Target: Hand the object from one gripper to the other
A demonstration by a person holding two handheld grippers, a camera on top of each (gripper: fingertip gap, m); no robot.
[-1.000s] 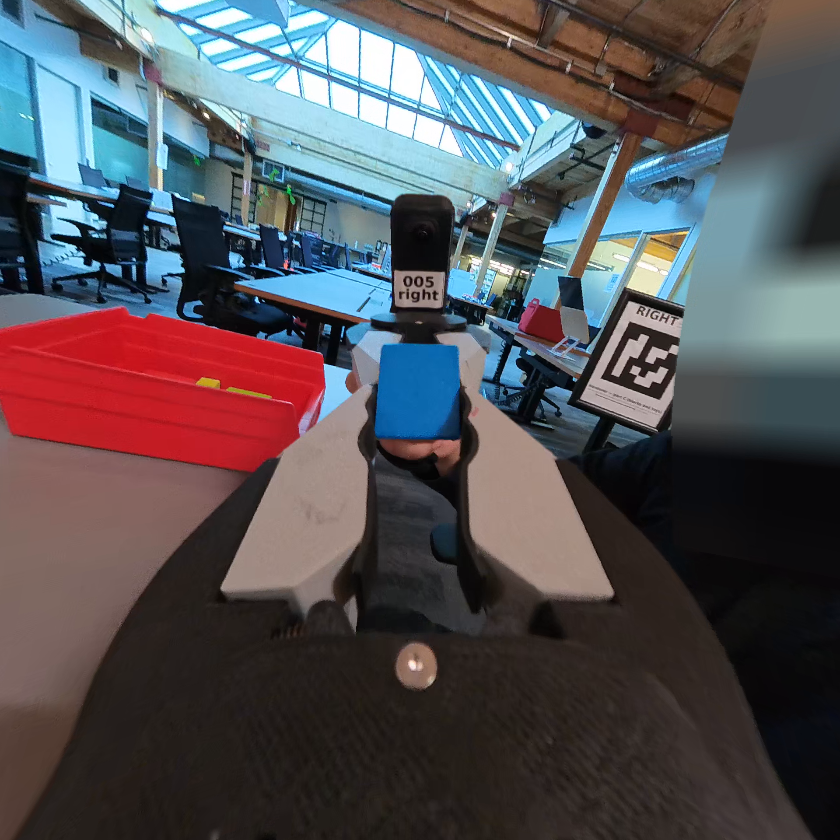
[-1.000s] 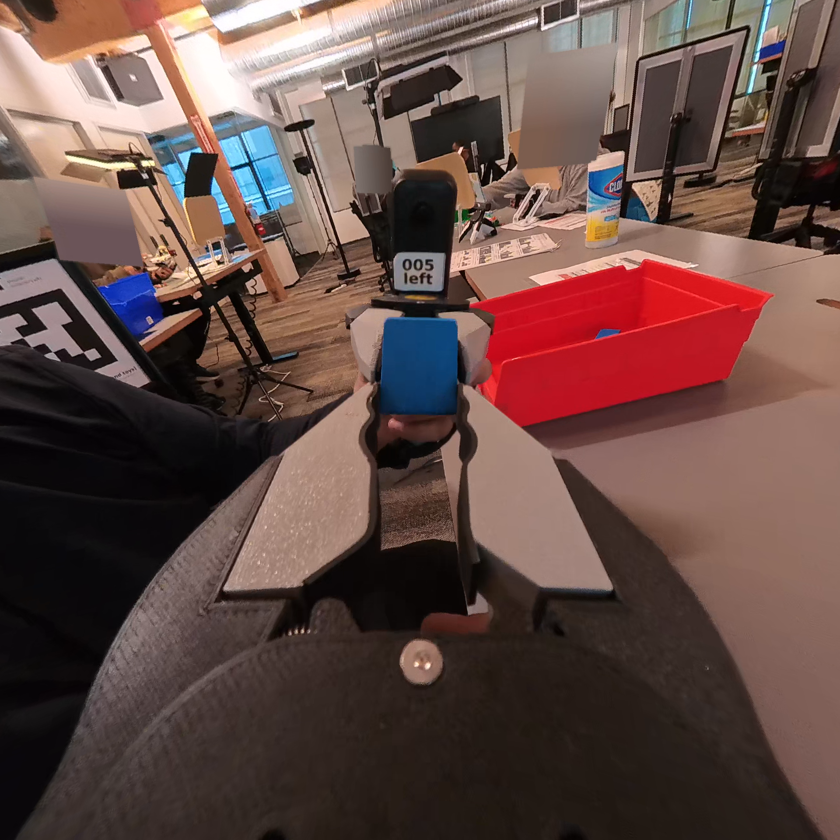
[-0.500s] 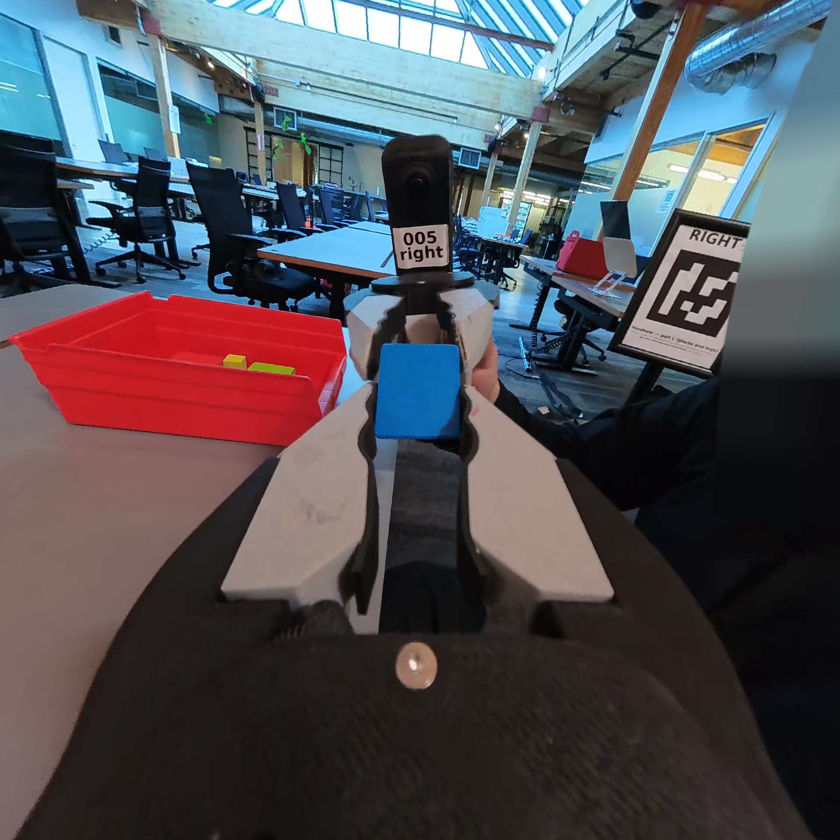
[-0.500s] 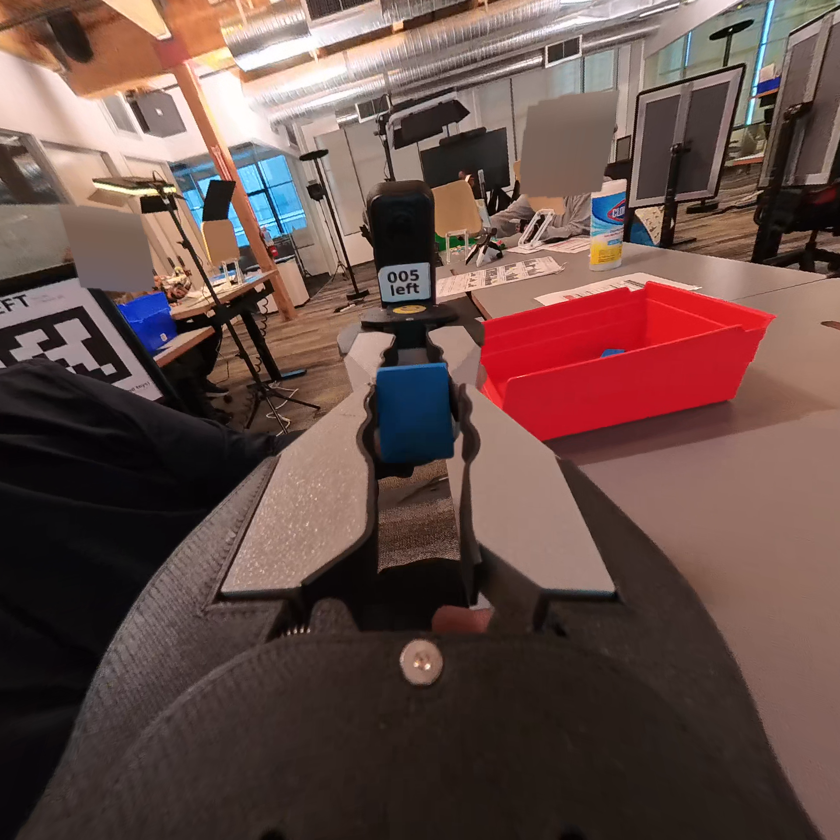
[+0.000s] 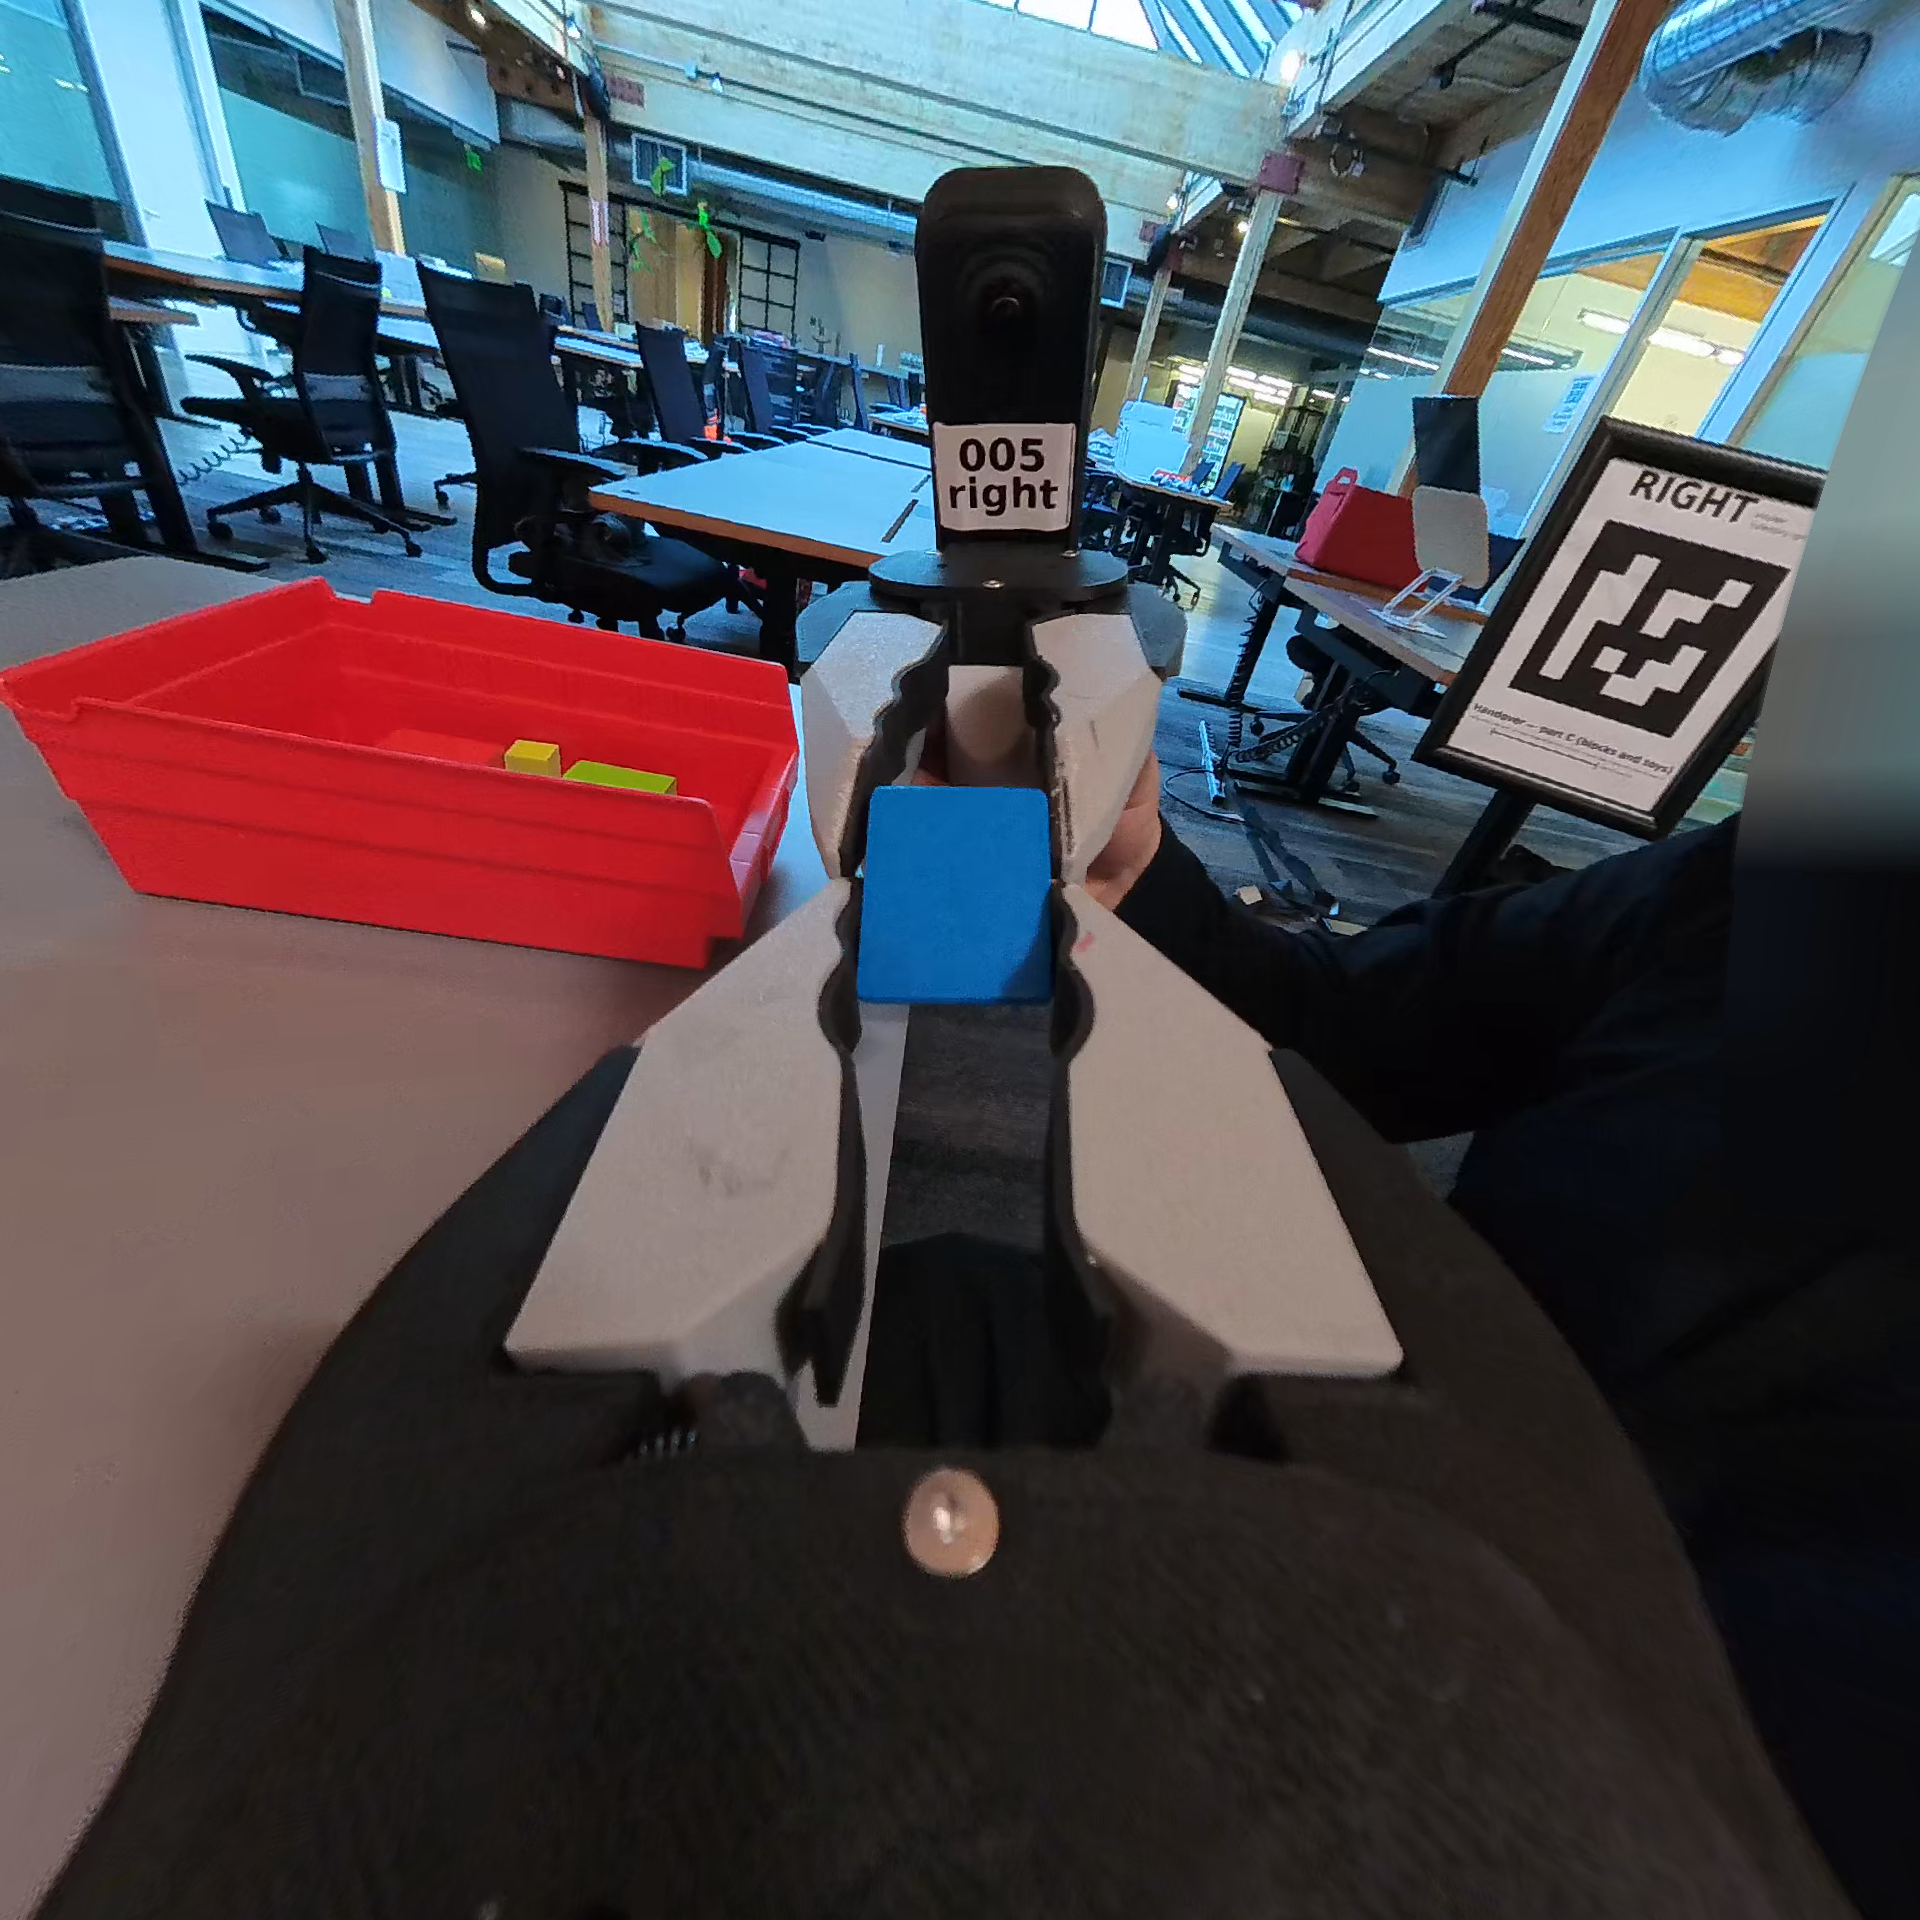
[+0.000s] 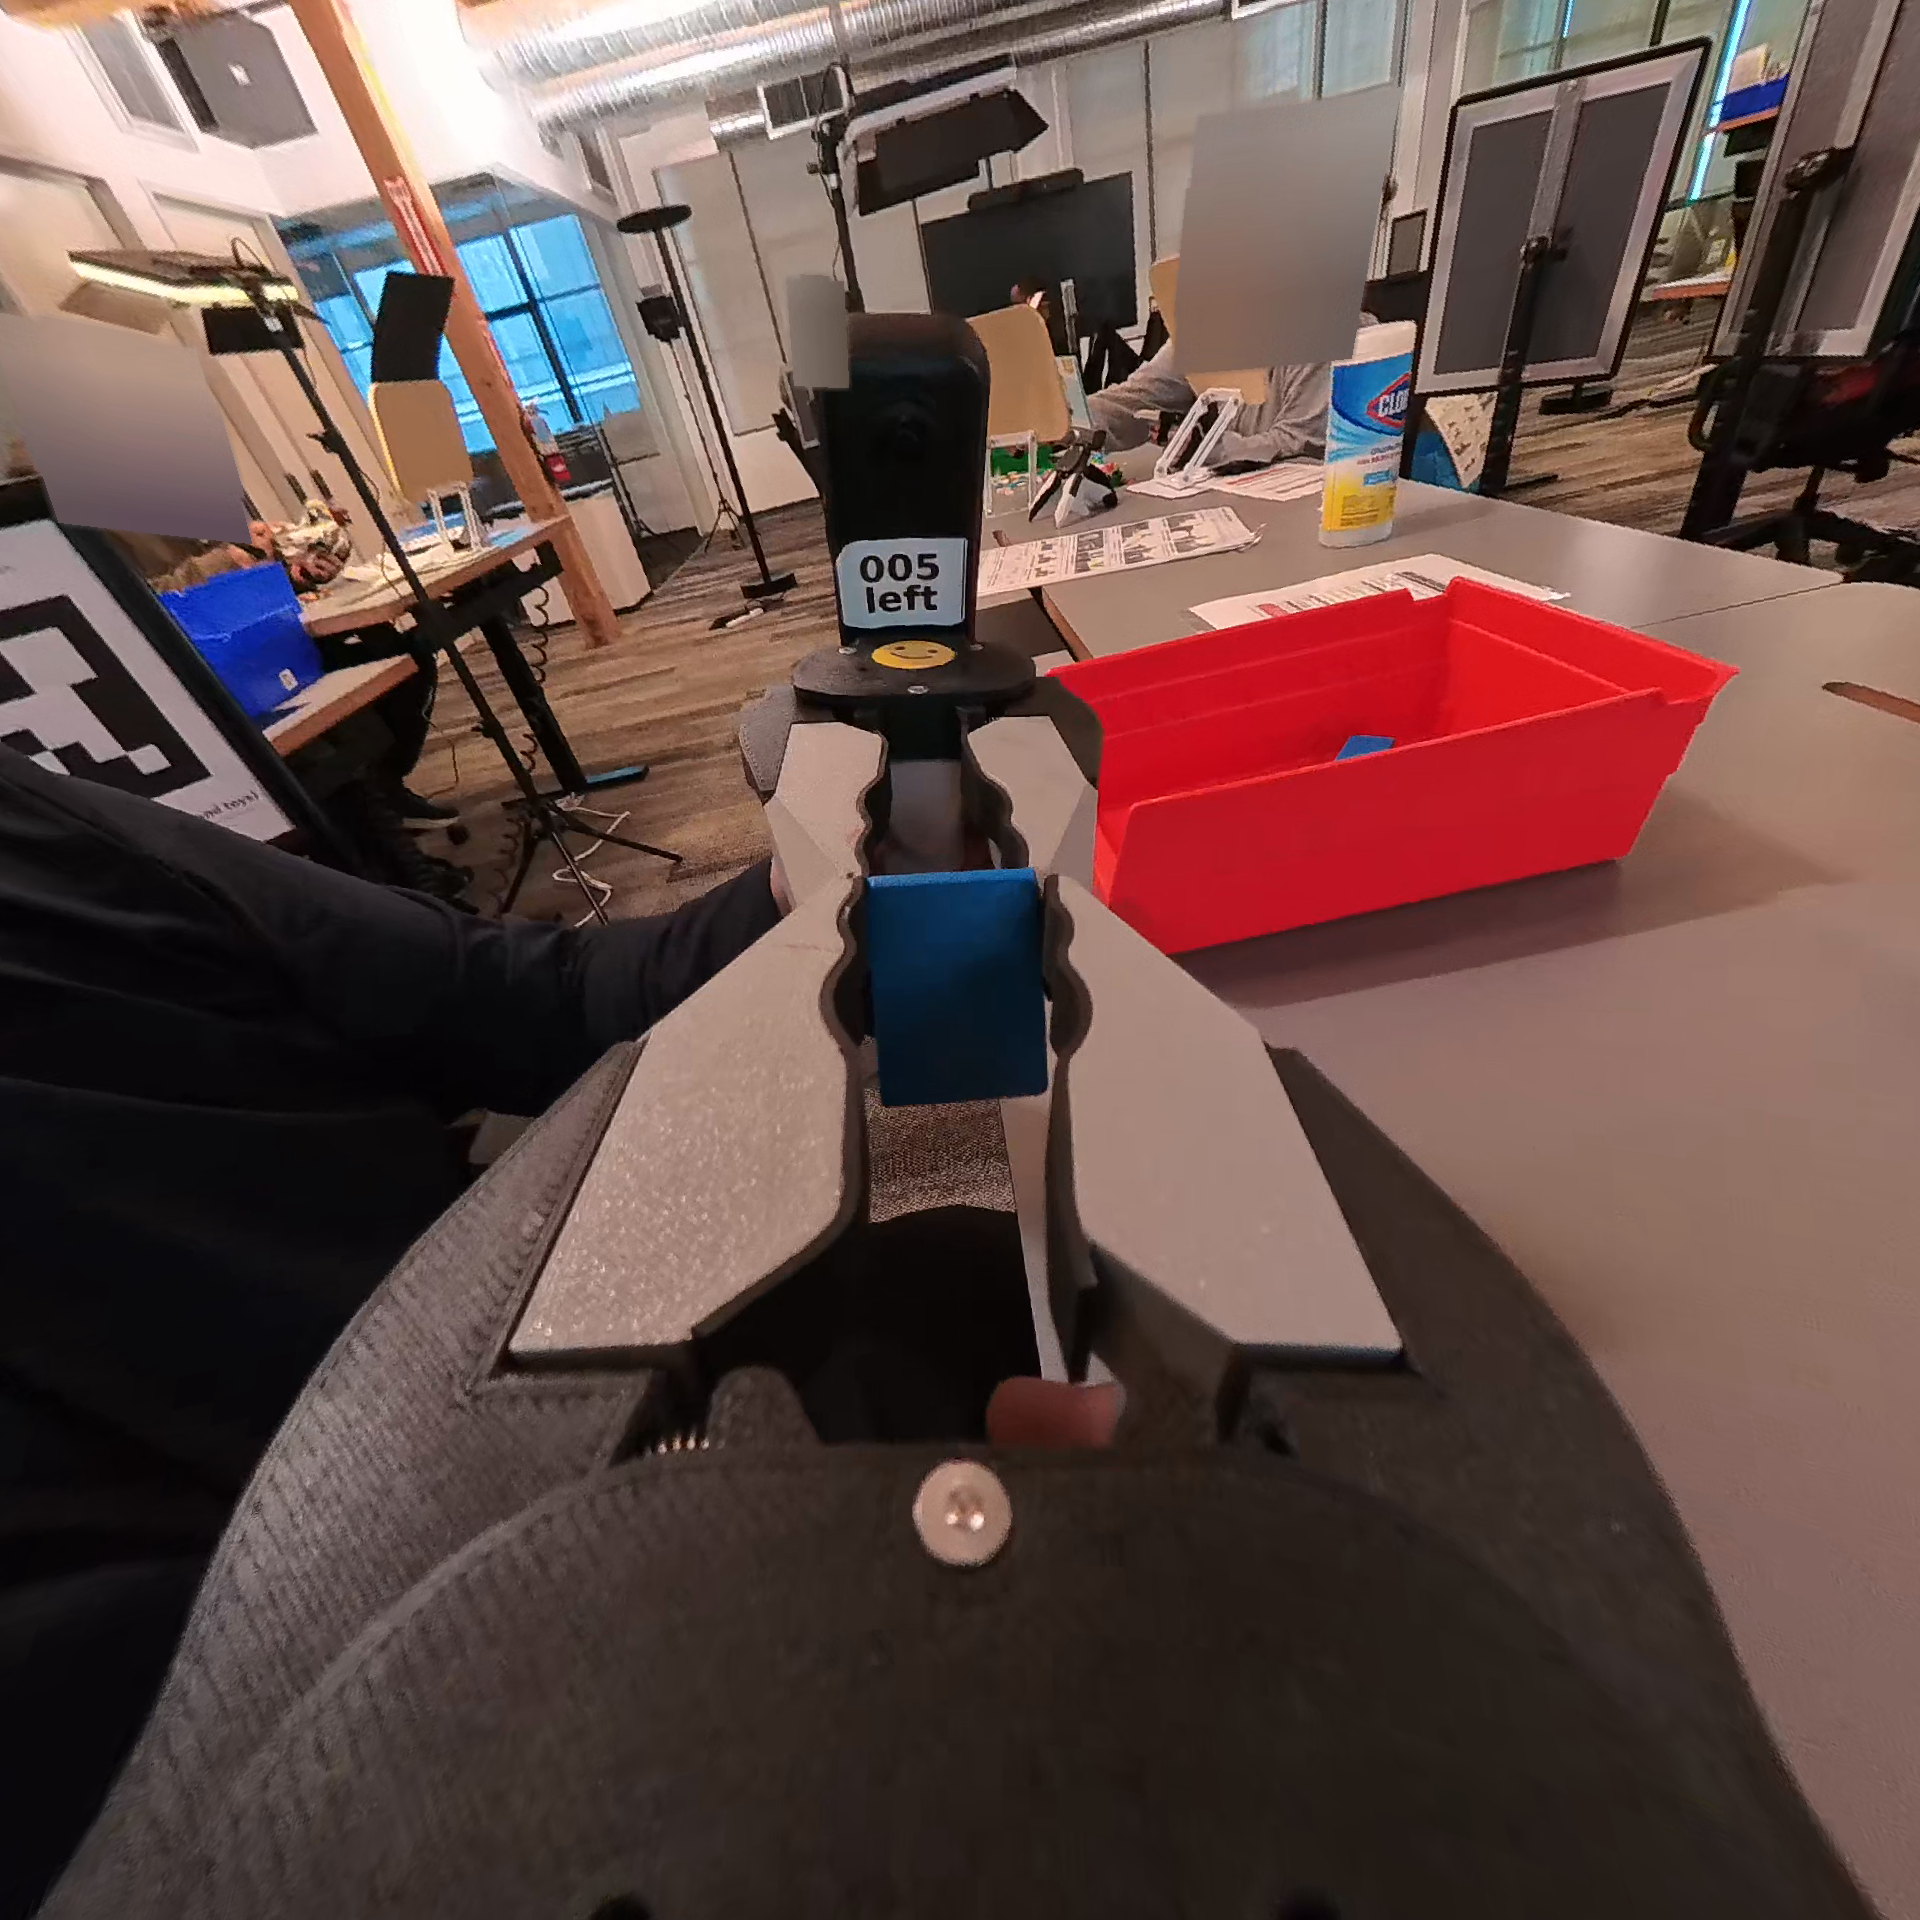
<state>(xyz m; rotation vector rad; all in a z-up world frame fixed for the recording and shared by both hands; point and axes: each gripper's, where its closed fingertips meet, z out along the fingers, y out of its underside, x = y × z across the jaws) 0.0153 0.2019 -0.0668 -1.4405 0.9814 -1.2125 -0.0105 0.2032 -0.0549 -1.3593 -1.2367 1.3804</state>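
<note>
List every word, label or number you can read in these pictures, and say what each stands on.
I will not quote writing. It stands on:
White camera label, left wrist view
Framed sign
Pale camera label, right wrist view
Wipes canister
Table papers: too small

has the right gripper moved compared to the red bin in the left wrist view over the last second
Cannot tell. The right gripper sits a little higher beside the red bin, but the camera tilted down too, so whose motion is unclear.
</note>
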